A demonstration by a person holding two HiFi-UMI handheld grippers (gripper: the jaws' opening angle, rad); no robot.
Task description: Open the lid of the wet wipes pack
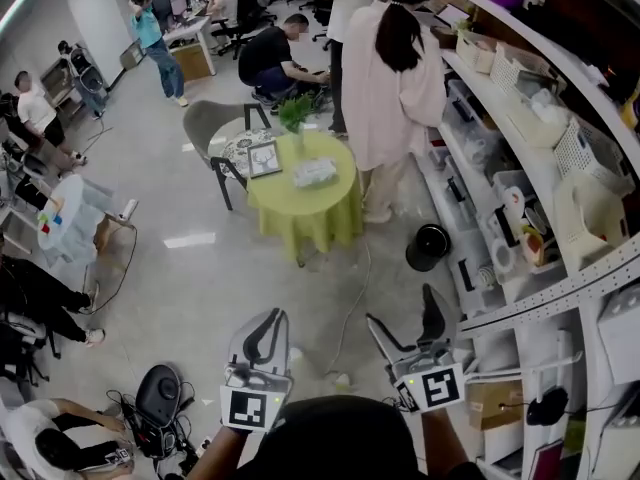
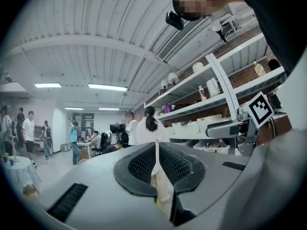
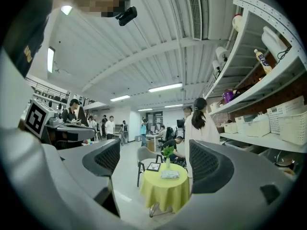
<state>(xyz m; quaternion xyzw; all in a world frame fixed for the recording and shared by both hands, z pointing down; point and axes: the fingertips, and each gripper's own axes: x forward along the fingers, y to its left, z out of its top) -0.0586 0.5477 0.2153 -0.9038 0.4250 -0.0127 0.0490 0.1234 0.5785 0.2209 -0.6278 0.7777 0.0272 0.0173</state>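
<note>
- Out ahead across the floor, on the round table point(image 1: 300, 213) w/ the yellow-green cloth: the wipes pack point(image 1: 314, 173), lying flat near the middle, close to a picture frame point(image 1: 264, 158) and a plant point(image 1: 295, 114)
- Both grippers held level, well apart from that table, so nothing is within reach yet
- Right gripper point(image 1: 403, 308): jaws spread wide, nothing btwn them. In its own view the table and pack point(image 3: 169, 174) sit framed in the gap, so it's aimed straight at the target
- Left gripper point(image 1: 272, 316): jaws pressed together, empty
- Pack's long side runs roughly across the line of approach; can't tell the lid or its flap end from here
- Judgement: right side is better lined up, and a walk-up is needed first
- Person point(image 1: 400, 78) in a pale top stands just beside the table, on the shelves point(image 1: 520, 118) side
</note>
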